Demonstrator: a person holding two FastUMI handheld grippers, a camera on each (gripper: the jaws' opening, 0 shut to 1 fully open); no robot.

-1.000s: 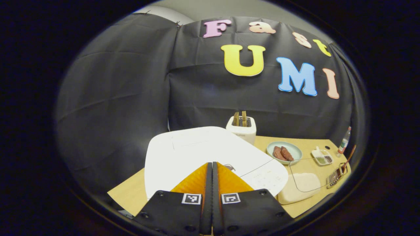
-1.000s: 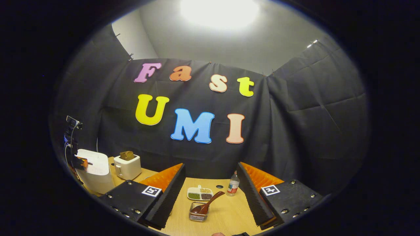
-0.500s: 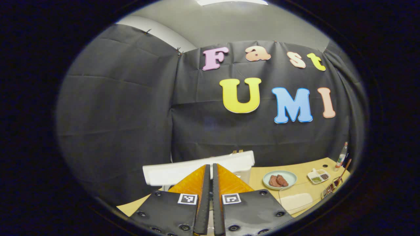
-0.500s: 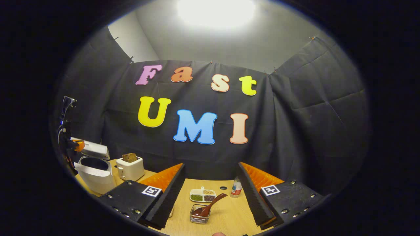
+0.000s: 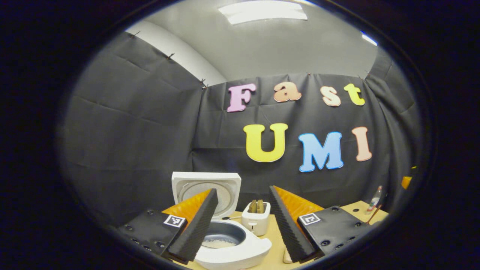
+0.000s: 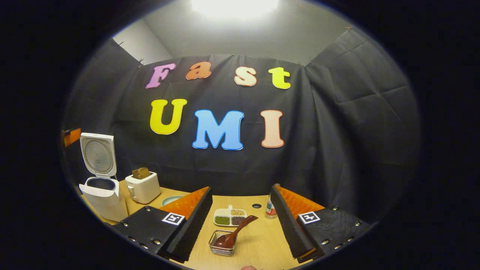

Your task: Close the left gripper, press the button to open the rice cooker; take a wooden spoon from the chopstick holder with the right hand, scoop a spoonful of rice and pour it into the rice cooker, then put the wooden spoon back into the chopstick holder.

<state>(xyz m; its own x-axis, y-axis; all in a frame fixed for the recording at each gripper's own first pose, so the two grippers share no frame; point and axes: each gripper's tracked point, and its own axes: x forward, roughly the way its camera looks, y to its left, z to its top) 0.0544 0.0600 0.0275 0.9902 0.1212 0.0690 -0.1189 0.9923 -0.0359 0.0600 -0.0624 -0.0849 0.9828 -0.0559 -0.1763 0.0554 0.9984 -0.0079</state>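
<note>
In the left gripper view, the left hand-held gripper (image 5: 243, 221) has its fingers spread wide apart, holding nothing. Between and below them stands the rice cooker (image 5: 232, 247) on the worktop (image 5: 275, 251), its lid (image 5: 206, 191) standing upright and open. The dark inner pot (image 5: 222, 234) shows a pale layer at the bottom, possibly rice, though it is too small to be sure. Just behind the cooker sits a white toaster (image 5: 255, 221) with bread in its slots. A bottle (image 5: 375, 198) stands far off to the right.

In the right gripper view, the right hand-held gripper (image 6: 242, 221) is also wide open and empty. Between its fingers, on the worktop (image 6: 262, 243), is the wire chopstick holder (image 6: 222, 243) with the wooden spoon (image 6: 236, 231) leaning in it, handle tilted up to the right. Just behind it lies a divided dish (image 6: 229, 218) of grains. The cooker (image 6: 101, 191) shows well off to the left, lid up, with the toaster (image 6: 143, 186) beside it.
</note>
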